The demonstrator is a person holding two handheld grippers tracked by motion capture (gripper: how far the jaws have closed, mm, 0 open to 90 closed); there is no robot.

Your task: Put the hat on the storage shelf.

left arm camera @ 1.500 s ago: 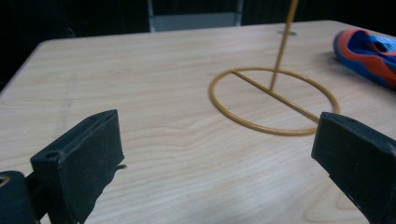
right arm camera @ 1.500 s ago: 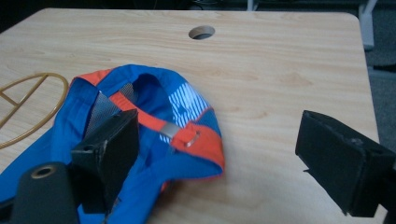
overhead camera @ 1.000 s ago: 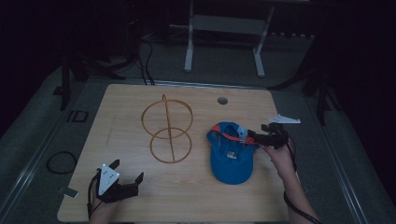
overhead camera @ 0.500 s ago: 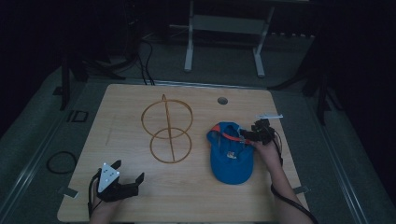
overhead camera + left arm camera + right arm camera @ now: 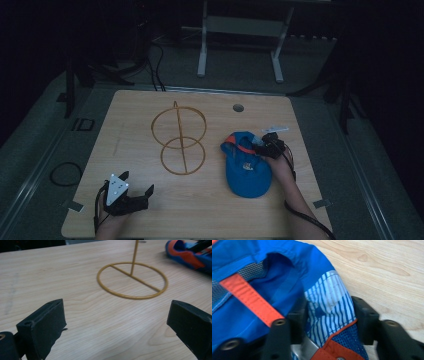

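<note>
Blue cap (image 5: 247, 167) lies right of centre on the table (image 5: 210, 210). Right gripper (image 5: 265, 147), at the cap's upper right edge, has just been closing, a striped fold of cap between its jaws. Left gripper (image 5: 137, 184), lower left, is released and holds nothing.

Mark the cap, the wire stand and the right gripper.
cap (image 5: 247, 175): high view, on the blue crown.
wire stand (image 5: 182, 156): high view, on its base ring.
right gripper (image 5: 329, 322): right gripper view, between its jaws, cap fabric there.

No readable text anywhere — no label, brand, number or sign.
</note>
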